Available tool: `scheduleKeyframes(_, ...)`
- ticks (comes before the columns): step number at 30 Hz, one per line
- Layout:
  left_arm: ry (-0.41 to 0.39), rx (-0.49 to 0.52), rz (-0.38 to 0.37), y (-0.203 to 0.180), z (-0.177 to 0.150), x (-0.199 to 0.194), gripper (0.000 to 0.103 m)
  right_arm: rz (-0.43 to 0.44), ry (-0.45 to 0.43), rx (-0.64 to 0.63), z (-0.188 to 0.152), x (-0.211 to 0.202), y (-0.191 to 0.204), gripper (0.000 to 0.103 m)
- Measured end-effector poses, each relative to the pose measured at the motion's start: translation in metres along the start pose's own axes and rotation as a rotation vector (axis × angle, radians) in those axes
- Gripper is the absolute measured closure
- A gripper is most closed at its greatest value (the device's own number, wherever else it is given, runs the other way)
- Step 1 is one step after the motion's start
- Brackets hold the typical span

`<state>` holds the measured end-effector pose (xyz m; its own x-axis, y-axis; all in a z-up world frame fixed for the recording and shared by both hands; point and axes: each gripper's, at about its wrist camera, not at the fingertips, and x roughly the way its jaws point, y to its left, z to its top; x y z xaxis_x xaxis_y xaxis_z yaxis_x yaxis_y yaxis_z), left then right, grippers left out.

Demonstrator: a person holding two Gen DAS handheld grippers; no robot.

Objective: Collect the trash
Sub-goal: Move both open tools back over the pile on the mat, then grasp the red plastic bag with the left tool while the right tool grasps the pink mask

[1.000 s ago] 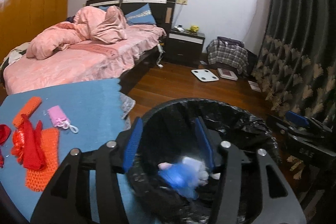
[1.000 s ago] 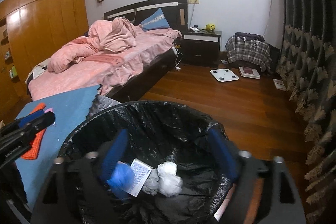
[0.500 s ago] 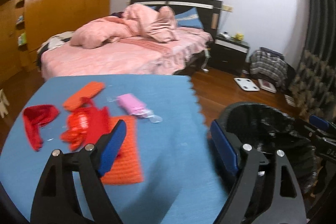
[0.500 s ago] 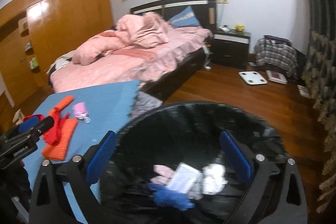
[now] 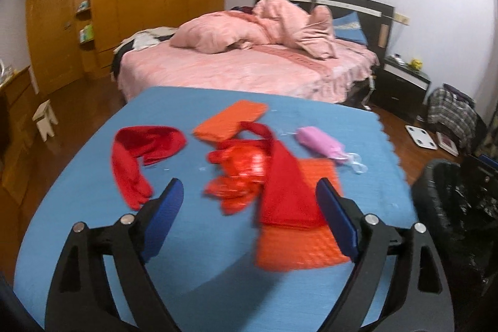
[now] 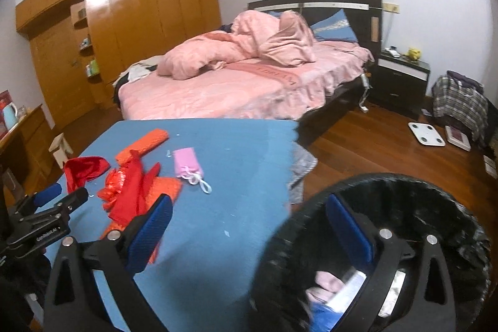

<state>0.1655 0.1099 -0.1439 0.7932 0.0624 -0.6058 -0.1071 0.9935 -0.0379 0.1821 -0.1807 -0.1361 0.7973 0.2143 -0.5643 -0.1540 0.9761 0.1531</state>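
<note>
Both tongs gape empty, left gripper [image 5: 249, 203] having just widened over the crumpled red wrappers [image 5: 239, 176] on the blue mat [image 5: 193, 245], "Genrobot.AI" printed on it, right gripper [image 6: 249, 226] straddling the black-lined round bin [image 6: 435, 201] at four o'clock.

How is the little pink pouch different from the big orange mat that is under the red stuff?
The pink pouch is small and puffy; the orange mat is bigger and flat. The pouch has a white string at one end; the mat shows none. The pouch lies bare, while a red cloth partly covers the mat. Both lie on the blue table cover, and no gripper touches either.
</note>
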Motion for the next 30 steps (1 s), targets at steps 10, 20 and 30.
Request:
scheduleKeyframes(10, 0.042, -0.023, 0.037, 0.025, 0.008, 0.037, 0.014, 0.032, 0.059, -0.033, 0.011, 0.056, 0.032, 0.006)
scheduleKeyframes(20, 0.084, -0.02, 0.008, 0.02, 0.014, 0.078, 0.014, 0.023, 0.07, -0.034, 0.019, 0.095, 0.04, 0.006)
scheduleKeyframes(30, 0.176, -0.024, -0.111, 0.012, 0.013, 0.116, 0.059, 0.031, 0.077, -0.045, 0.021, 0.119, 0.046, 0.006)
